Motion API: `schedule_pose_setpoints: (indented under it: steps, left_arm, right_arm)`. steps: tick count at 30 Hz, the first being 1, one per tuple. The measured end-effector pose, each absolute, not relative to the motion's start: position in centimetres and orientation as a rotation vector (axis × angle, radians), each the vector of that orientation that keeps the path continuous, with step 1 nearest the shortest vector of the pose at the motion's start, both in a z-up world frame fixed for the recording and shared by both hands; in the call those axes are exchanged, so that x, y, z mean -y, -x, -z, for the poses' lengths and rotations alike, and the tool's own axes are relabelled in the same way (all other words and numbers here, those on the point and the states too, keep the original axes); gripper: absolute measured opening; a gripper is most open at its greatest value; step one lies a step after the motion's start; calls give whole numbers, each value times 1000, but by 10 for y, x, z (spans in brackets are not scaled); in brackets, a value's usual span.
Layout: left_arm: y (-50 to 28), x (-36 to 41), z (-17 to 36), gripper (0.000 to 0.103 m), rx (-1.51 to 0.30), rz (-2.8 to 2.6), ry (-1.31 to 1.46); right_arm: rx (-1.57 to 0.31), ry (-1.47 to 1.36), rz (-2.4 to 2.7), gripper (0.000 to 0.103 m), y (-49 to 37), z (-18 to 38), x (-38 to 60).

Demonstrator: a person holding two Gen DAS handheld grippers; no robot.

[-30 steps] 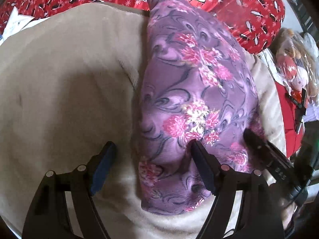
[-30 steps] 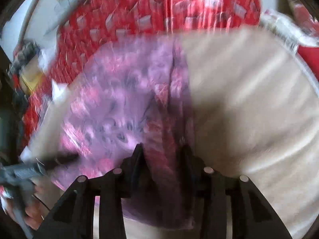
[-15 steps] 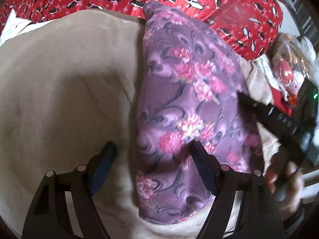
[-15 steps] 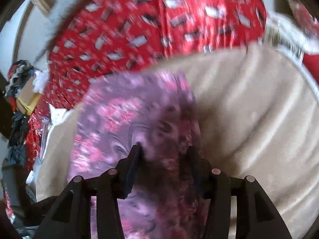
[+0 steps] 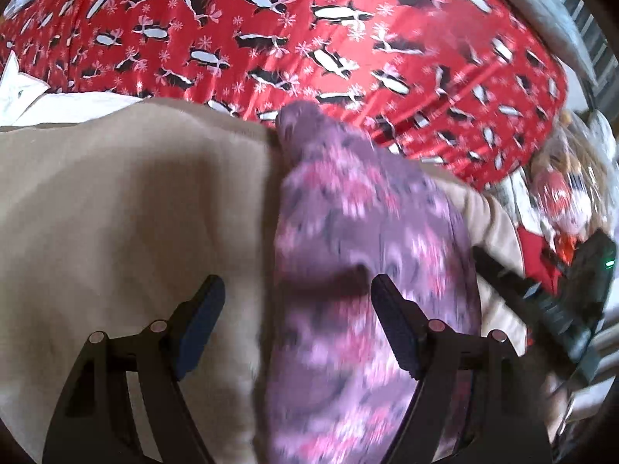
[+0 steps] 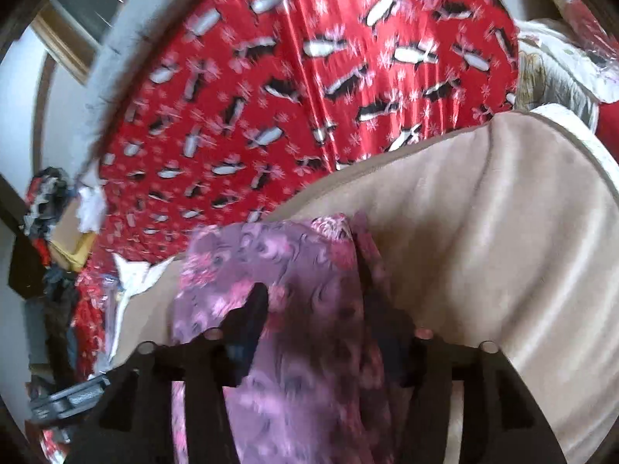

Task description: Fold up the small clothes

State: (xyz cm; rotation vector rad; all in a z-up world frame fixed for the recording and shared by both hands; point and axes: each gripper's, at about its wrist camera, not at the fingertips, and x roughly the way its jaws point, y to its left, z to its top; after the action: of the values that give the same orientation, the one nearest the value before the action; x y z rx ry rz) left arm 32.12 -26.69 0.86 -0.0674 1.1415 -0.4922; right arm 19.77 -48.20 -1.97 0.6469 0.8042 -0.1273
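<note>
Where the two wrist views overlap, both list one purple floral garment (image 5: 363,239) lying folded lengthwise on a beige blanket (image 5: 127,208), with a red penguin-print cover (image 5: 309,38) behind it.

Left gripper (image 5: 296,324): jaws wide apart, nothing between the pads; left finger over bare blanket, right finger over the garment. Contact with the cloth cannot be told through the blur.

Right gripper (image 6: 321,321): jaws have just been opening; they stand parted above the garment's near end, cloth showing between them, pads not pressing on it.

Left wrist view only: the right gripper's dark body (image 5: 561,301) at the right edge with a small green light, part of the hand (image 5: 557,398) that holds it, and a doll in clear wrapping (image 5: 561,193) beyond the blanket's corner.

Right wrist view only: a heap of mixed clothes (image 6: 46,208) at far left, a yellow-brown box (image 6: 73,247), white paper (image 6: 131,274) on the cover, and a grey part of the other gripper (image 6: 73,394) at lower left.

Writing, brands, labels: none legible in either view.
</note>
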Motion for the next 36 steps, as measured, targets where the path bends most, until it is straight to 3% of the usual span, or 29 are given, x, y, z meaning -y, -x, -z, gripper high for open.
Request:
schedule_pose_setpoints:
  steps: [2,3,7,10,12,16,19,20,26,27,29,31,33,36]
  left_arm:
    - [-335,271,-5,78,-1165,495,91]
    - [-340,272,-4,78,-1171,499,106]
    - [-360,275,25,81,-1246,476,159]
    - [-365,273,40,82,-1291,489,189]
    - [-359,266,27,82,-1271,498,183]
    - [-326,236,7,82,-1169,506,232]
    - [-313,236,36,83,-1235,482,188]
    - [-311,237,43,83,-1268,490,183]
    - [-286,209,26,82,-1210,501,222]
    - [-282,211,35,83,-1232,495,195]
    - [-273,212,45,83,-1233,509,171]
    - [-270,209,38,83,-1236,533,170]
    - [-271,204,36,83,-1271,585,215]
    - [-276,194,45,83,-1331,655,352]
  right_arm:
    - [-921,-611,166,44,-226,36,476]
    - [-916,-604,151,15,-231,38,474]
    - [-769,-548,195,4,-224,23,475]
    - [-909,-608,251,8,-230,62,491]
    - [-848,-620,245,17,-218,48,494]
    - [-717,-574,111,19,-186,16,477]
    - [-820,-503,14,29,-186,40,451]
    - [-900,-429,45,29,-190,52,442]
    - [-813,-365,-6,34,-155,21,420]
    - [-844,-340,-12,39,-152,30,417]
    - [-967,-207,17,39,-151,54,405]
    - [-952,-131,15,39,-144,48,400]
    - [-925,-271,29,42,-136,34,422]
    - [-848,-567,57,61,-123,36,472]
